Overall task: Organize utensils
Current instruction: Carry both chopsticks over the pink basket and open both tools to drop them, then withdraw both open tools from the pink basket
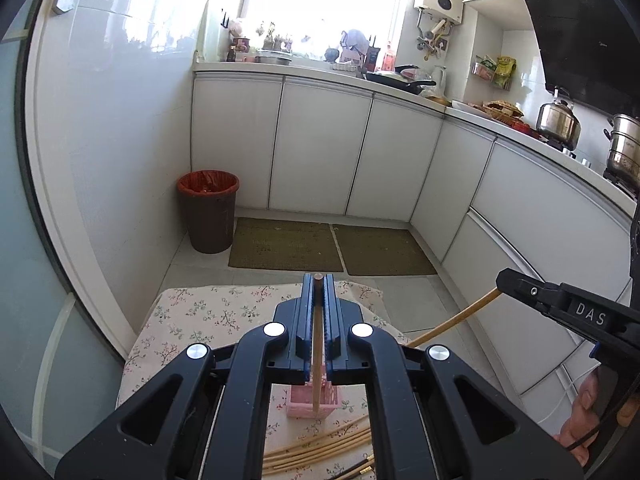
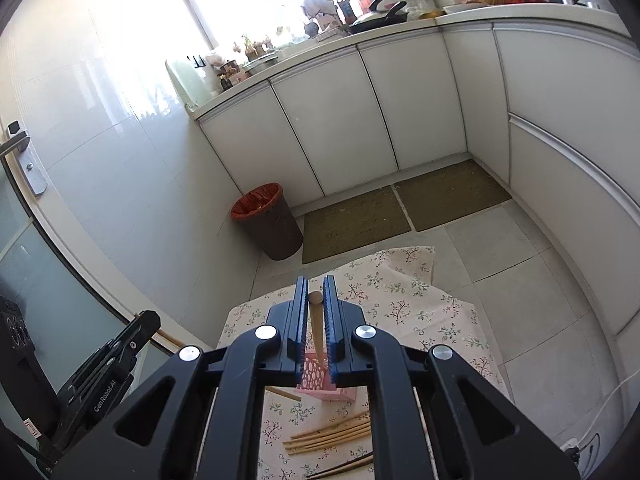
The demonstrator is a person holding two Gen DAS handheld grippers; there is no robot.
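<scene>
My left gripper is shut on a wooden chopstick, held lengthwise between the pads above a pink perforated holder on the floral tablecloth. My right gripper is shut on another wooden chopstick over the same pink holder. In the left wrist view the right gripper comes in from the right with its chopstick slanting down. The left gripper shows at the left of the right wrist view. Several loose chopsticks lie in front of the holder.
A brown bin with a red liner stands by the wall beyond the table. Two green mats lie on the tiled floor before white cabinets. Pots and clutter fill the counter. Dark chopsticks lie near the table's front.
</scene>
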